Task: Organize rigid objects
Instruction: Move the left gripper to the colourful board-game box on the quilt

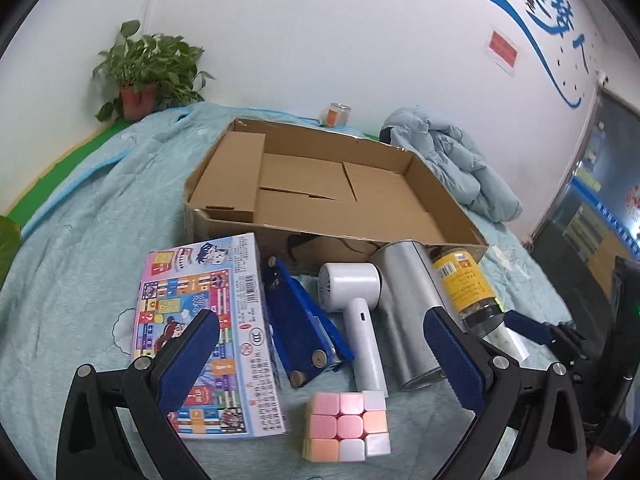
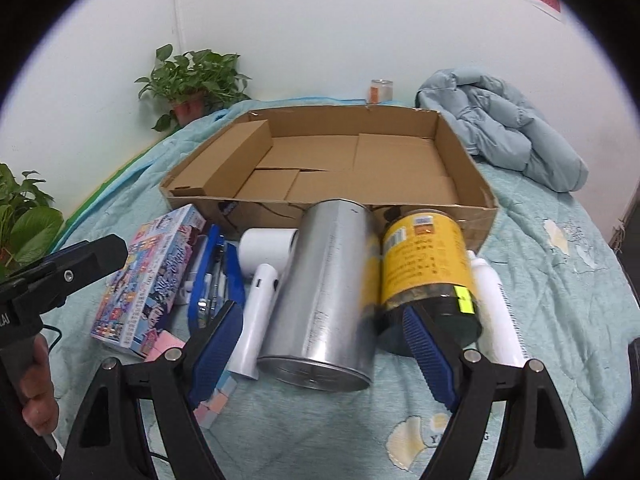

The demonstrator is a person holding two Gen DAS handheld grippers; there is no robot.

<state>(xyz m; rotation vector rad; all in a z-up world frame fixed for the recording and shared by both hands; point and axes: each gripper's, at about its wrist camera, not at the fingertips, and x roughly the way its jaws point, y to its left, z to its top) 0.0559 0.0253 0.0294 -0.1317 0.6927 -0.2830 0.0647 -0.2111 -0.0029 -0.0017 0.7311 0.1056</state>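
1. Lying in one row on the bed's quilt, just before one open cardboard box: one board-game box, one blue case, one white handheld fan, one silver tin, one yellow-labelled jar.
2. Pointing long axes toward the cardboard box.
3. Resting nearest: one pastel puzzle cube.
4. Hovering wide and empty: left tongs, right tongs, the tin between the right pair's pads.

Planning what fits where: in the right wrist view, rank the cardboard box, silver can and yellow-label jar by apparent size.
1. Cardboard box
2. Silver can
3. Yellow-label jar
The can lies nearest the camera, so its lead over the jar is unsure.
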